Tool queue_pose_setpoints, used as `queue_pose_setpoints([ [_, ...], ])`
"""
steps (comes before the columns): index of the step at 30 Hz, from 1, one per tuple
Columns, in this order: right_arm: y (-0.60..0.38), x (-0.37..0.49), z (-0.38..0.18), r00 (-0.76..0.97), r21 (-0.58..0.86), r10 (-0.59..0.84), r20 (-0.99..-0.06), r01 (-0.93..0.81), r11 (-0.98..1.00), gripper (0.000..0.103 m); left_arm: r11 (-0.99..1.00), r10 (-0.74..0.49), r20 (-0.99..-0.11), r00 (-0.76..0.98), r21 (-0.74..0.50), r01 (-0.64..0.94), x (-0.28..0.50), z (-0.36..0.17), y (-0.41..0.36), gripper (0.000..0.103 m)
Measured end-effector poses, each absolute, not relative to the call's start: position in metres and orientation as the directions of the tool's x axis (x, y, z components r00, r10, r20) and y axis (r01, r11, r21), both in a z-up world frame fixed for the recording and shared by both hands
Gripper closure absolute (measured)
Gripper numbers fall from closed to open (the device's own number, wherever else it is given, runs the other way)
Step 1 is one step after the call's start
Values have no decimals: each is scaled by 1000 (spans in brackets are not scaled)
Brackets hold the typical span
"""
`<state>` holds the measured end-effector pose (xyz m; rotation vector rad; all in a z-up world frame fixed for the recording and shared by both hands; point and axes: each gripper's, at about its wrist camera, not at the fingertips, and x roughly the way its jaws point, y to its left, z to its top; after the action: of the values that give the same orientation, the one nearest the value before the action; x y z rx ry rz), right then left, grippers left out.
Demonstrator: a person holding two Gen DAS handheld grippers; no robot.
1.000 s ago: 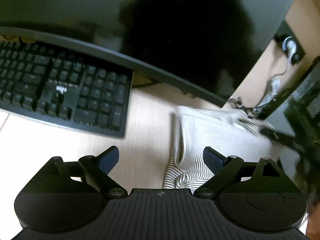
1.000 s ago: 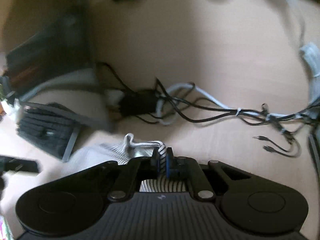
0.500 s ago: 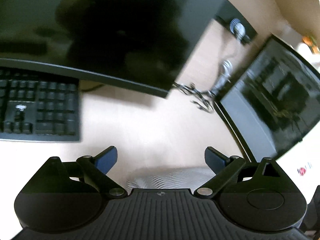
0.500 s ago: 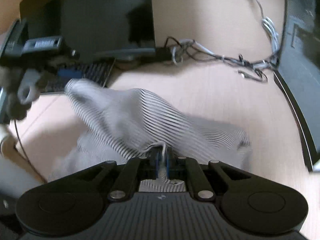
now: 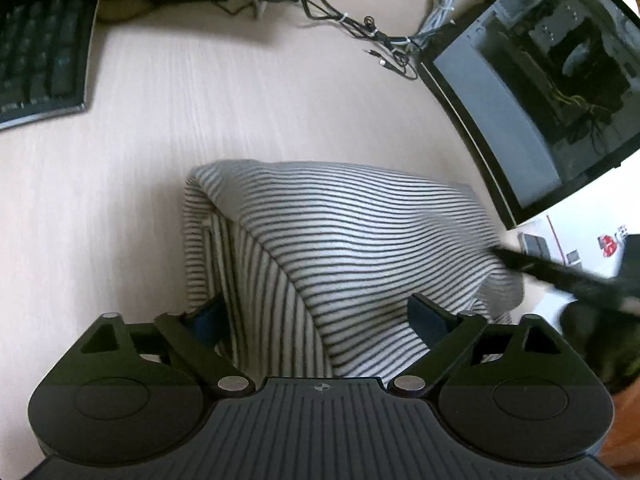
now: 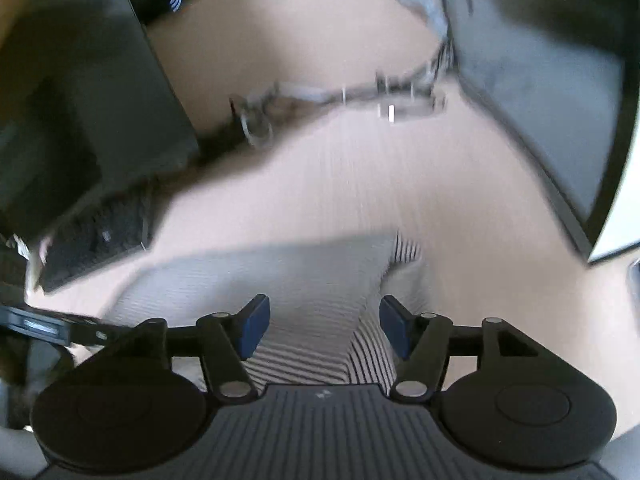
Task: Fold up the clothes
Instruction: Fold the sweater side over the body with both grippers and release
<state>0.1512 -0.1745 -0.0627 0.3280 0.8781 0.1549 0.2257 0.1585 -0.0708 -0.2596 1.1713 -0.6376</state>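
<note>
The shirt (image 5: 360, 240) lies folded over at frame centre. The right gripper (image 6: 322, 326) has just been opening, nothing pinched. The left gripper (image 5: 320, 320) is spread wide and has just been closing a little. Tidying remains.

The garment (image 5: 360, 240) lies mid-bench (image 5: 200, 100). The keyboard (image 5: 40, 48) sits at the far left corner, the cables (image 5: 372, 36) along the far edge, and the computer case (image 5: 540, 92) at the right edge.

Left gripper (image 5: 320, 322): jaws wide apart, closing slightly, angled downward. Right gripper (image 6: 322, 326): jaws have just opened, gripping nothing, angled downward.
</note>
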Motion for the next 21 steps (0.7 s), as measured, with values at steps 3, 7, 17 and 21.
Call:
queue_pose_setpoints([
  [3,-180,164,-84,585,379,313,-748,-11,926,30,796,-597,-769,227,-534,284,231,-77,154,17],
  [7,-182,179,-92,566,404,374,-735,-78,912,49,810,-584,-771,253,-535,241,241,-77,142,40],
  [17,-184,291,-55,647,376,418,-637,-213,902,74,846,-528,-700,481,-481,229,319,-29,109,74],
  [21,-197,296,-24,656,381,488,-576,-313,870,74,837,-545,-678,493,-472,275,292,-9,104,74],
])
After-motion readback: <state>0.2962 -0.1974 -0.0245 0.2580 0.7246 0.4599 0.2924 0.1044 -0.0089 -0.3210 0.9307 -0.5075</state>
